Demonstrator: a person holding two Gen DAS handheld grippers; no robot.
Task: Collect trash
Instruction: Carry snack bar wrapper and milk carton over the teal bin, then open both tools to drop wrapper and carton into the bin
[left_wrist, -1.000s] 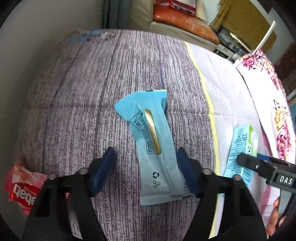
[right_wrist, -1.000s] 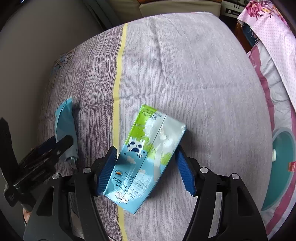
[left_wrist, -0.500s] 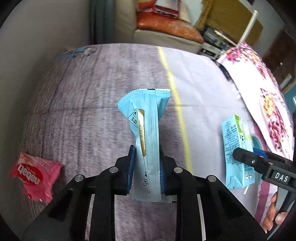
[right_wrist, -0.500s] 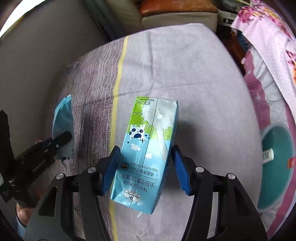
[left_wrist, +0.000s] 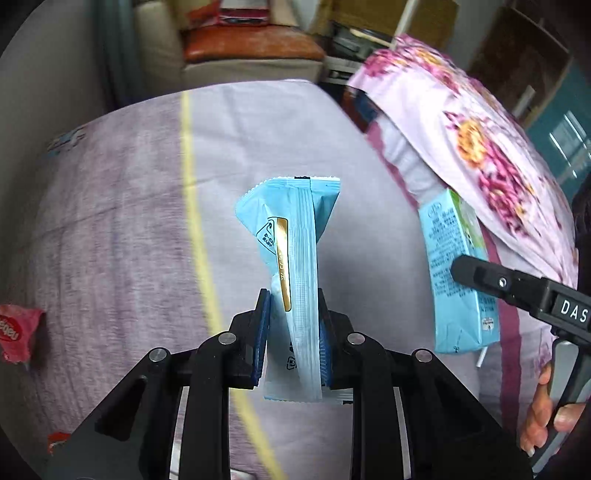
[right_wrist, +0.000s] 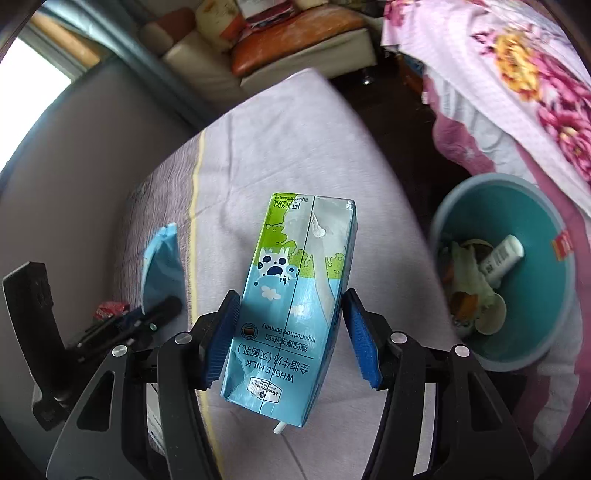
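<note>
So both grippers have something right now. The left gripper has its jaws squeezed narrow on a light blue snack wrapper, which sticks up from between the blue pads and hangs clear above the bed. Those jaws closed in during the last second and have sat steady on the wrapper for the past half second. The right gripper holds a blue and green milk carton at a medium width, pads on both sides, a white straw poking out the bottom; its jaws narrowed a bit onto the carton too. The carton is lifted off the bed, whose cover is grey-purple with a yellow stripe. A pink wrapper lies on the bed at the far left. Off to the right sits a teal bin with a white tube and scraps inside, next to a pink flowery blanket. A hand grips the right gripper's handle.
</note>
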